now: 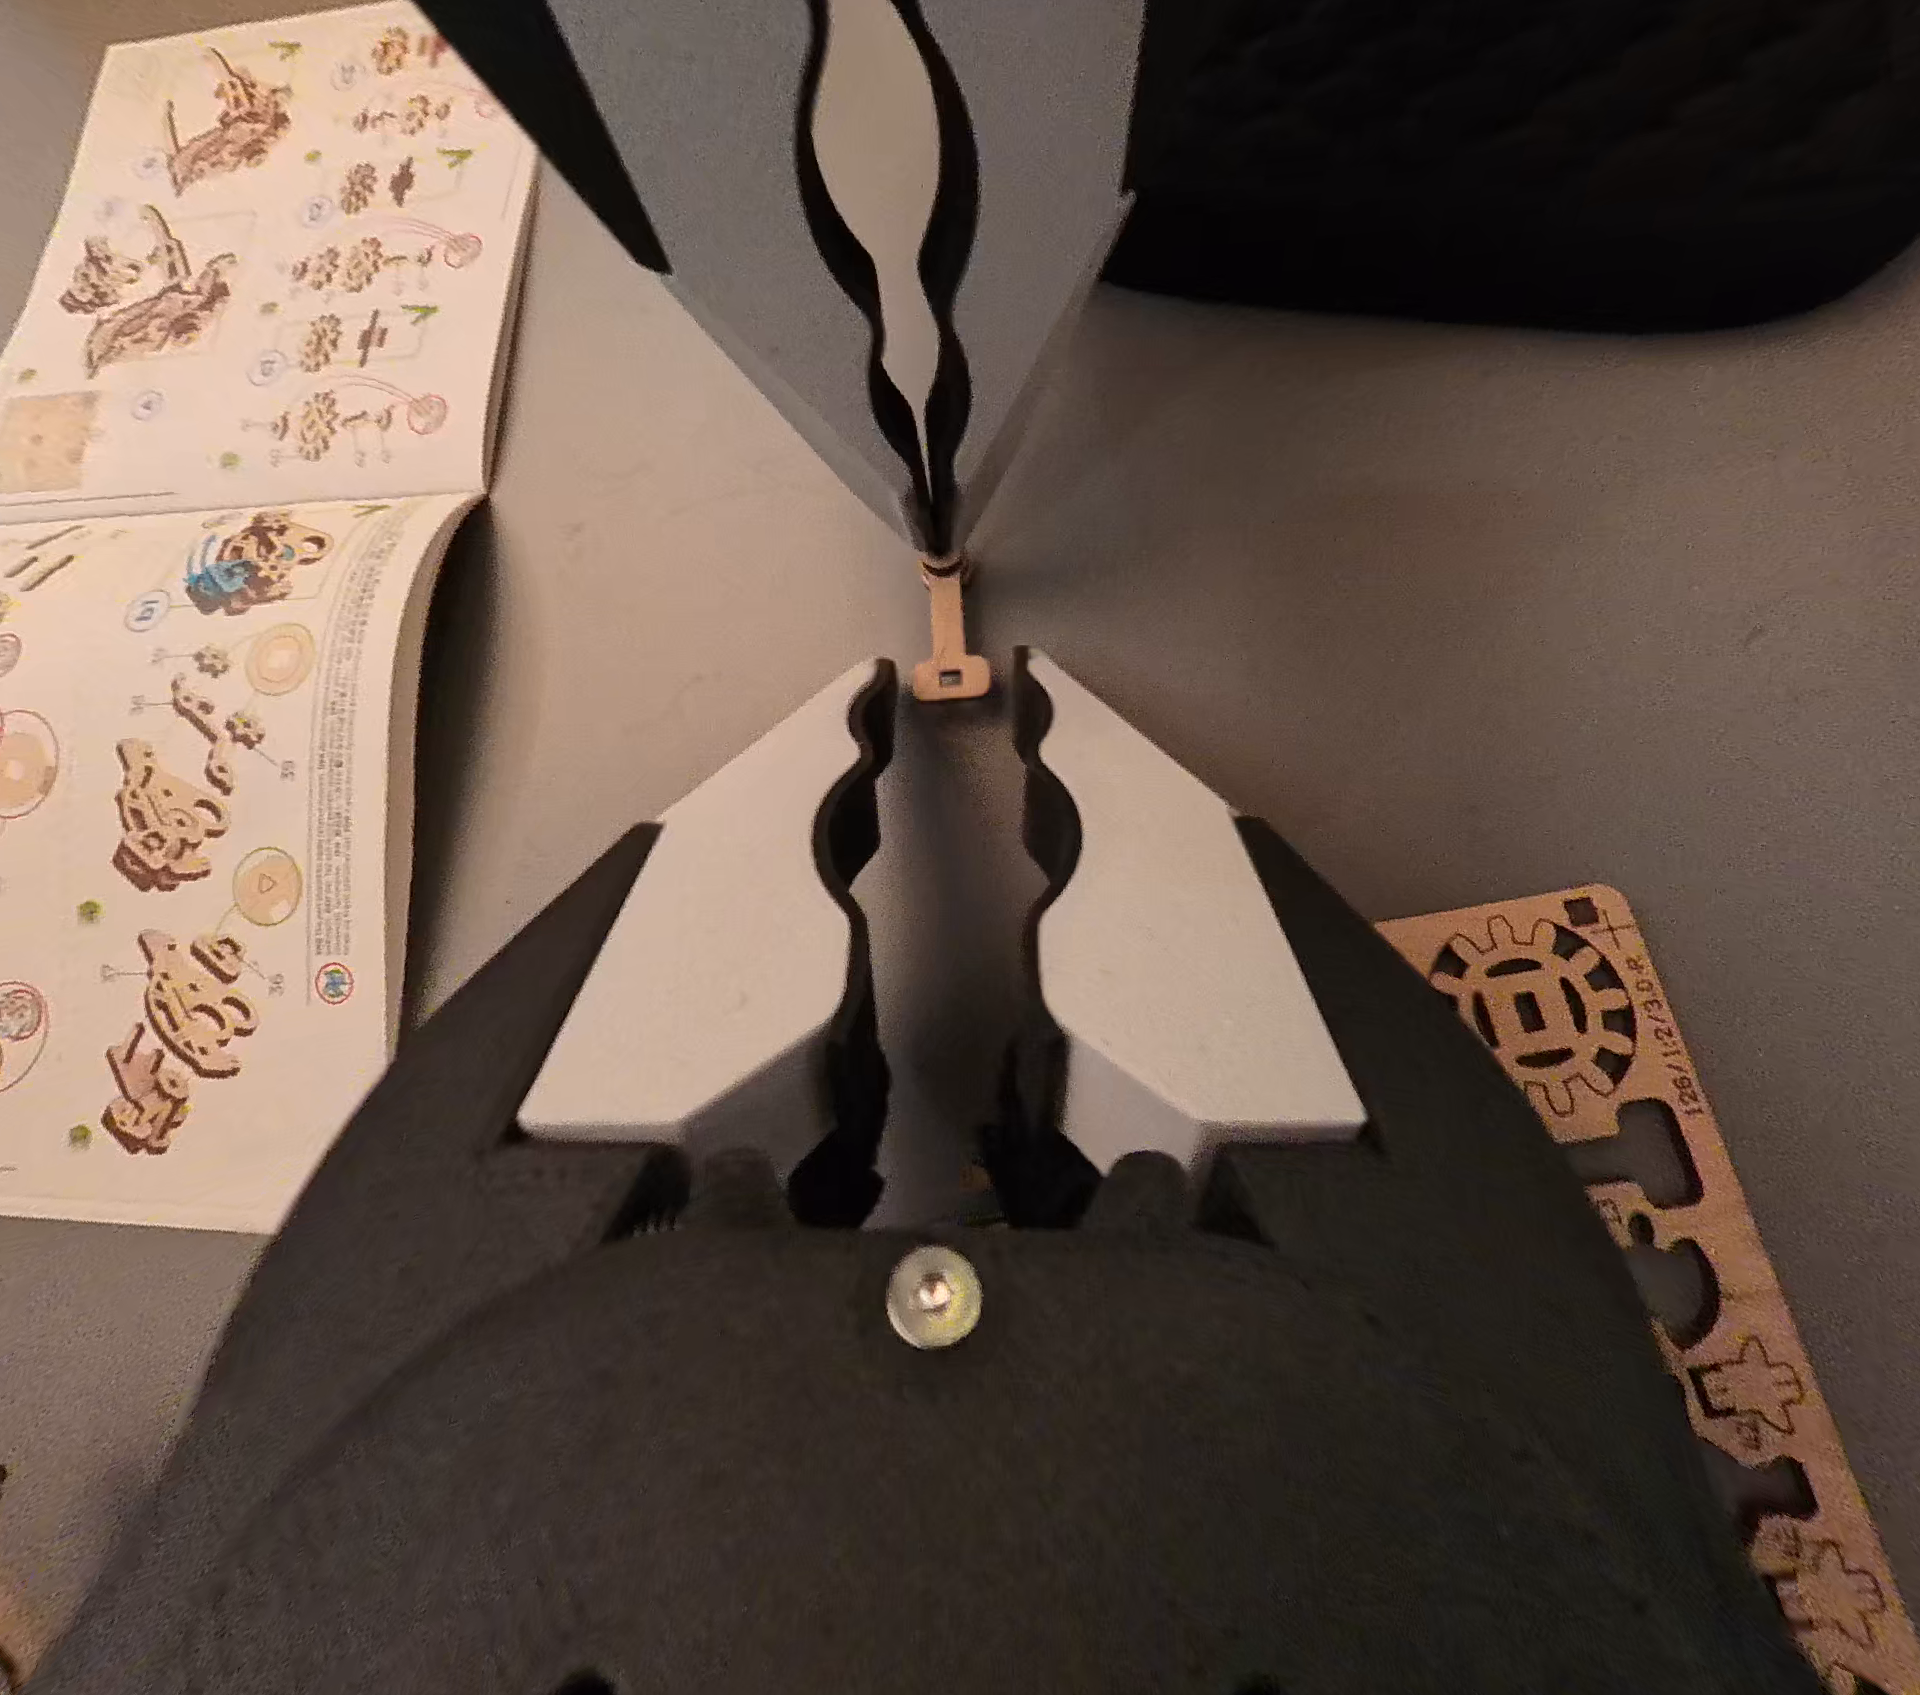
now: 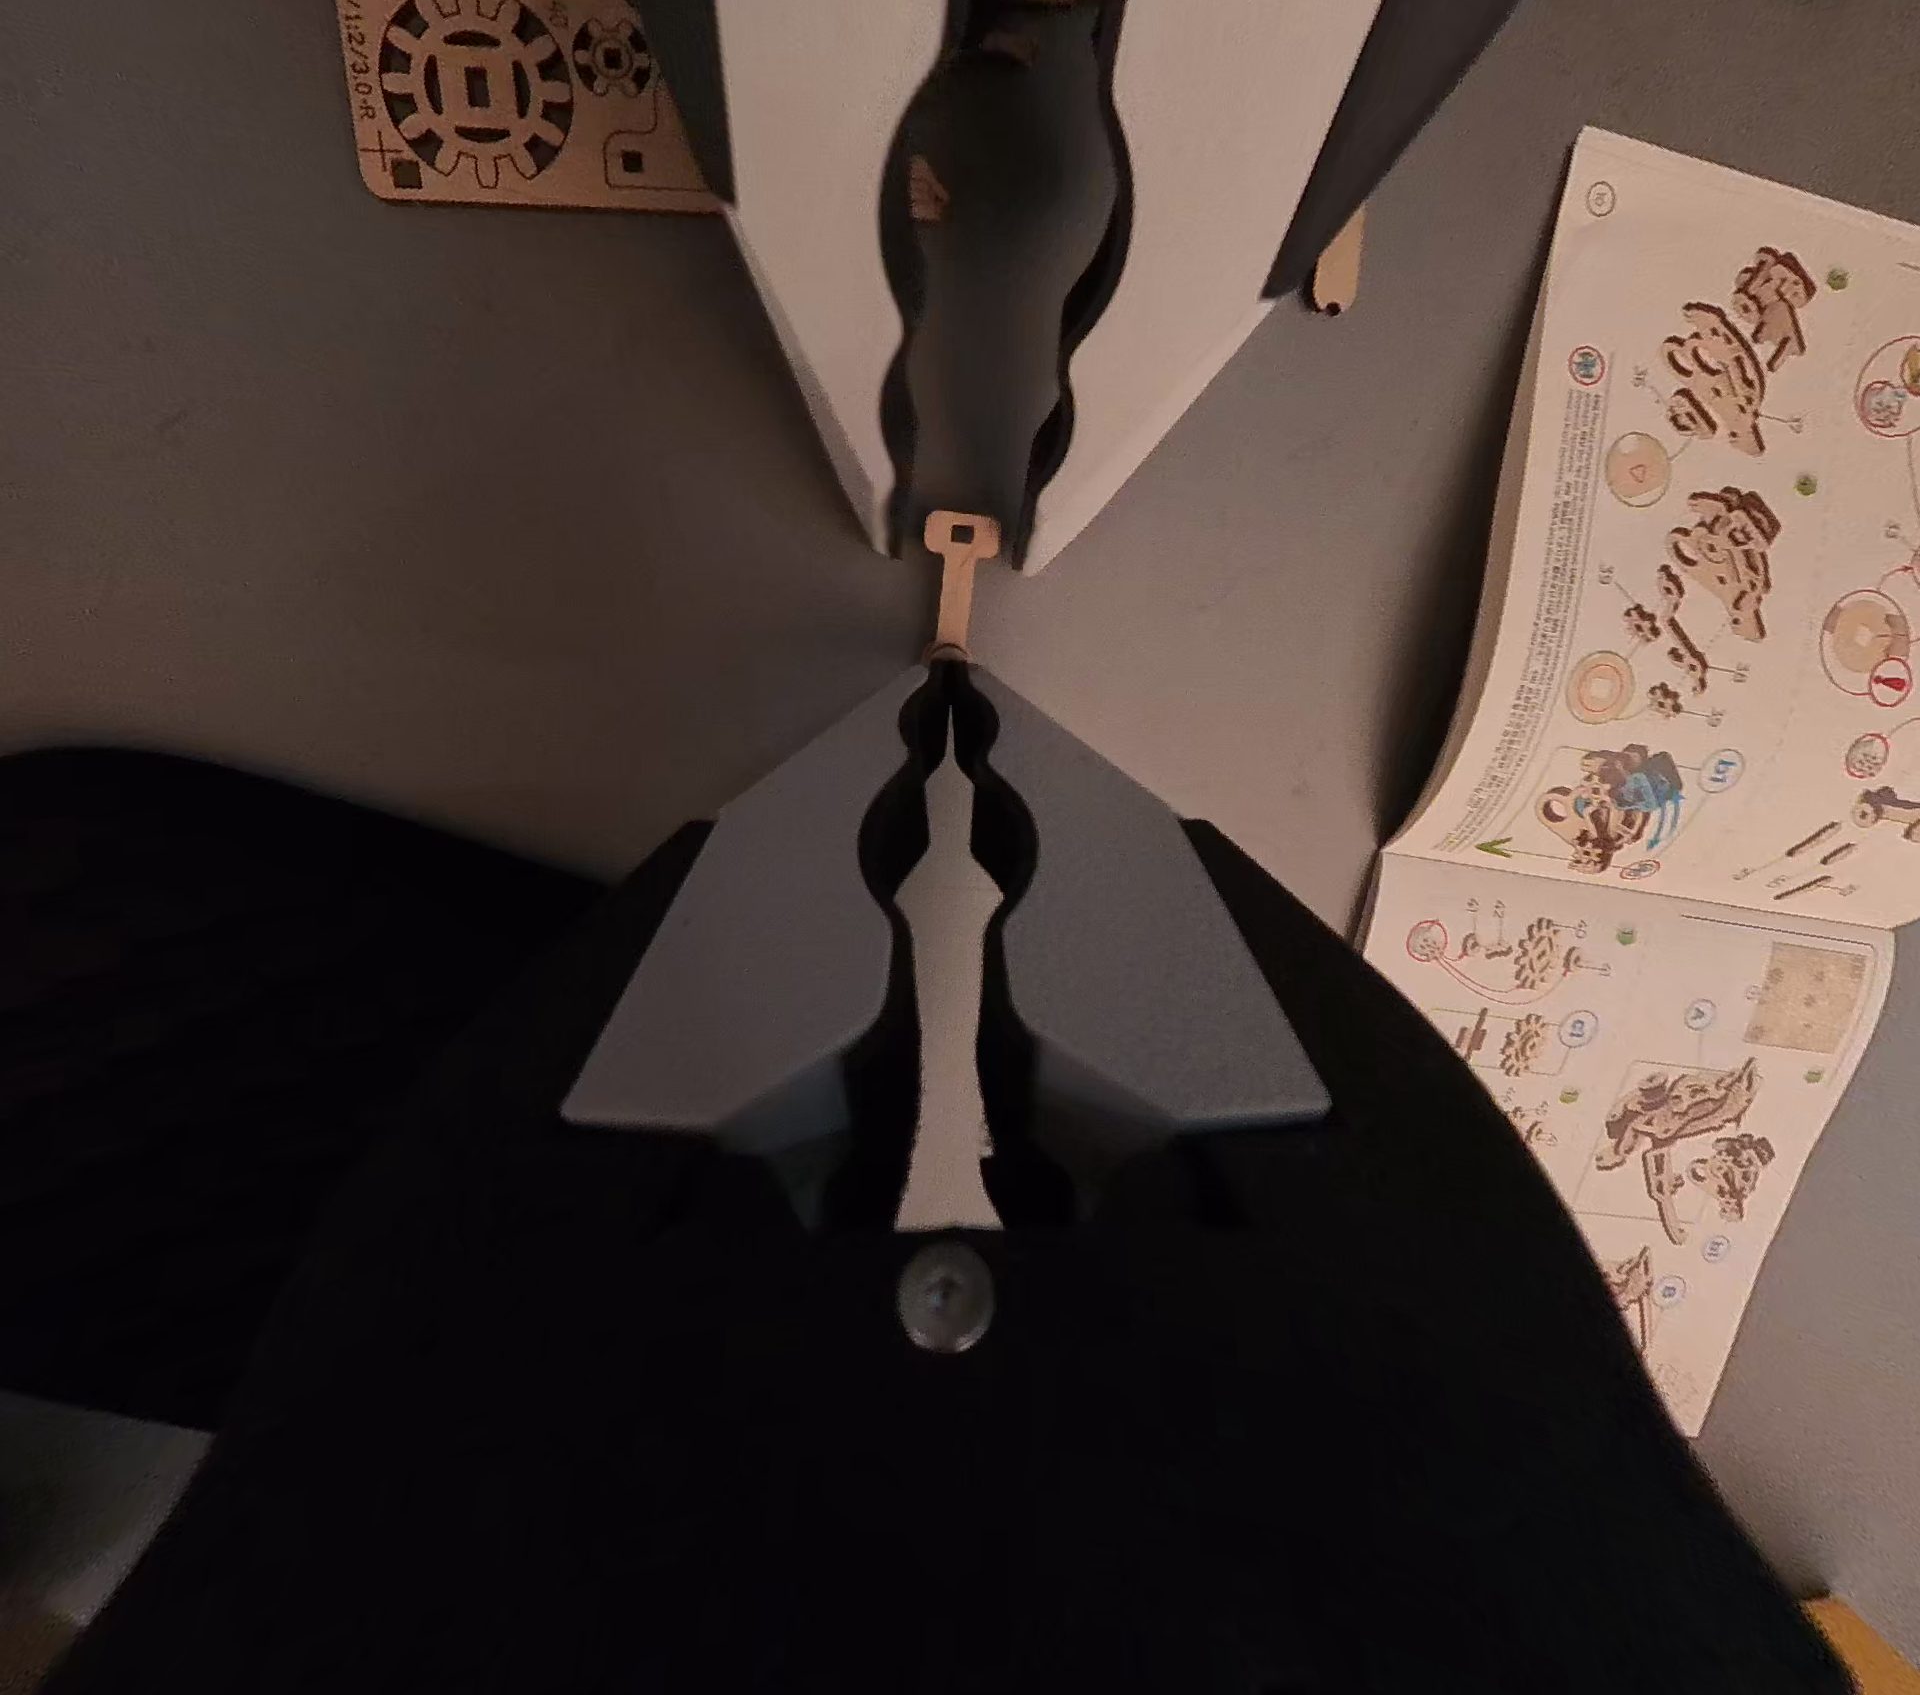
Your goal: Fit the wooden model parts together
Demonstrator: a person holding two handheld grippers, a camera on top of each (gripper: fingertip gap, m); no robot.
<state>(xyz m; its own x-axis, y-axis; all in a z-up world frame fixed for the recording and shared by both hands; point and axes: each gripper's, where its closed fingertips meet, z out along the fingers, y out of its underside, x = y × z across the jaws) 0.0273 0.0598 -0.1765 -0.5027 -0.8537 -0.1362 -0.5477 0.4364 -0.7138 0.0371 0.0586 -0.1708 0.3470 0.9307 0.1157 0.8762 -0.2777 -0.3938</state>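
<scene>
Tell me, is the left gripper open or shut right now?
Open. The left gripper has a clear gap between its fingertips, with the T-shaped wooden part's wide head between them, untouched. The right gripper pinches the other end.

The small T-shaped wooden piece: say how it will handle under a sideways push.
The T-shaped wooden piece looks thin and flat, so probably light and stiff. Its narrow stem, pinched by the right tongs, may snap. The open left tongs flank its head.
</scene>
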